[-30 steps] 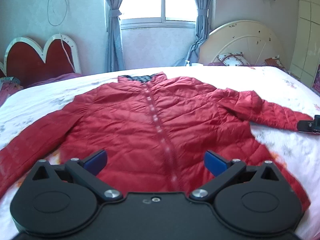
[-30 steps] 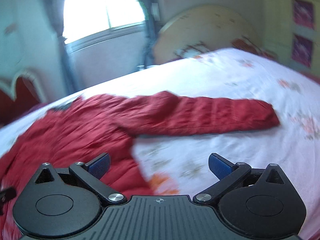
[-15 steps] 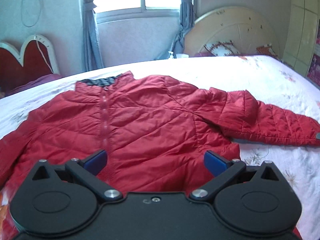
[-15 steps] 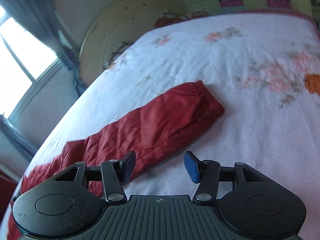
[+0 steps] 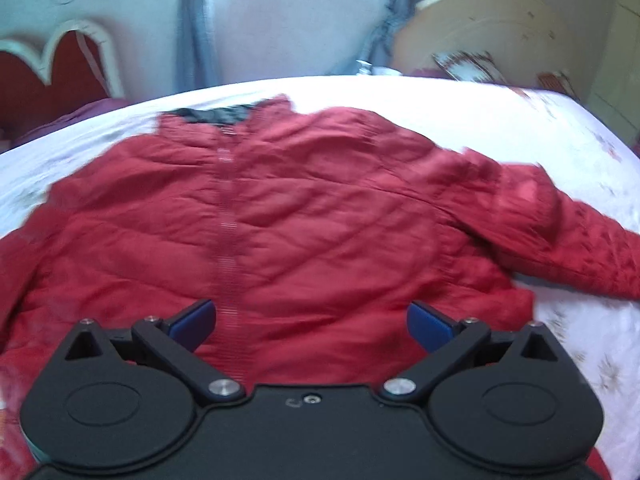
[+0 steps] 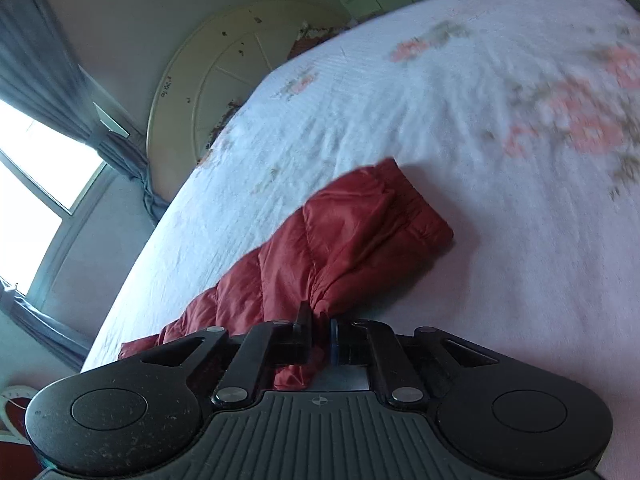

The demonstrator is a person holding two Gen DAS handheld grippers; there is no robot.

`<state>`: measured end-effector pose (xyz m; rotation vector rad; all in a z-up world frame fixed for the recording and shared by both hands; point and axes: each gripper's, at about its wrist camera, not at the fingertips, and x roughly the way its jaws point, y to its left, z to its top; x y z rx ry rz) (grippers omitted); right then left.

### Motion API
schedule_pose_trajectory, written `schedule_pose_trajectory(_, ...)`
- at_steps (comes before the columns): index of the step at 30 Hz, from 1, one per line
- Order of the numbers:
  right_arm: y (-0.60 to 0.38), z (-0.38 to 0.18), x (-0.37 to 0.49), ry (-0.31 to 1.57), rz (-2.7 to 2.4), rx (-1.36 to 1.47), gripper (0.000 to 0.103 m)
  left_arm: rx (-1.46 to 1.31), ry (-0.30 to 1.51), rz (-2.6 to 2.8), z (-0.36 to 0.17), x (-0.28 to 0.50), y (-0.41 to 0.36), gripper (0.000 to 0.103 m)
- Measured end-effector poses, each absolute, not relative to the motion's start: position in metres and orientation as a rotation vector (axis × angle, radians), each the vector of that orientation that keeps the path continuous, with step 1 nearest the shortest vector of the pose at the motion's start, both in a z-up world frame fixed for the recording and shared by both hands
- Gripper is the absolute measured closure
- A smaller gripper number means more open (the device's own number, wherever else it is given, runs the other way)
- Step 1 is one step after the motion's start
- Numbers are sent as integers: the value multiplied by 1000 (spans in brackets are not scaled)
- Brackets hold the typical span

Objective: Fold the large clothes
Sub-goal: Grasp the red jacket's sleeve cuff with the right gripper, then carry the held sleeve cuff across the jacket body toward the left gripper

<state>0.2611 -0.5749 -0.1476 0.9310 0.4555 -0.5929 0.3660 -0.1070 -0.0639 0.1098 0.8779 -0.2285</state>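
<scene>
A red quilted jacket lies front-up and spread flat on the white floral bedspread, zip down the middle, dark collar lining at the far end. My left gripper is open and empty, hovering over the jacket's near hem. The jacket's right sleeve stretches out across the bed in the right wrist view. My right gripper is shut on the near edge of that sleeve, a short way back from the cuff.
A round cream headboard and a red heart-shaped one stand behind the bed, under a curtained window. Bare bedspread spreads beyond the cuff.
My right gripper has closed from open onto the sleeve near the cuff. My left gripper has shifted slightly over the hem and stays open.
</scene>
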Motion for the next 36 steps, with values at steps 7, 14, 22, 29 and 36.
schedule_pose_trajectory(7,-496,-78,309,413,-430,619,99,87,858,-98,-59,385,-27,3)
schedule_pose_trajectory(14,-346,-30,339,496,-132,375,99,-1,838,-119,-57,403,35,19)
schedule_pose_trajectory(22,-192,-50,365,626,160,207,99,-101,822,-146,-57,404,99,27)
schedule_pose_trajectory(29,-90,-80,380,719,349,92,99,-187,806,-209,-49,400,132,27)
schedule_pose_trajectory(36,-40,-100,382,740,474,-56,57,-210,786,-246,-47,399,132,7)
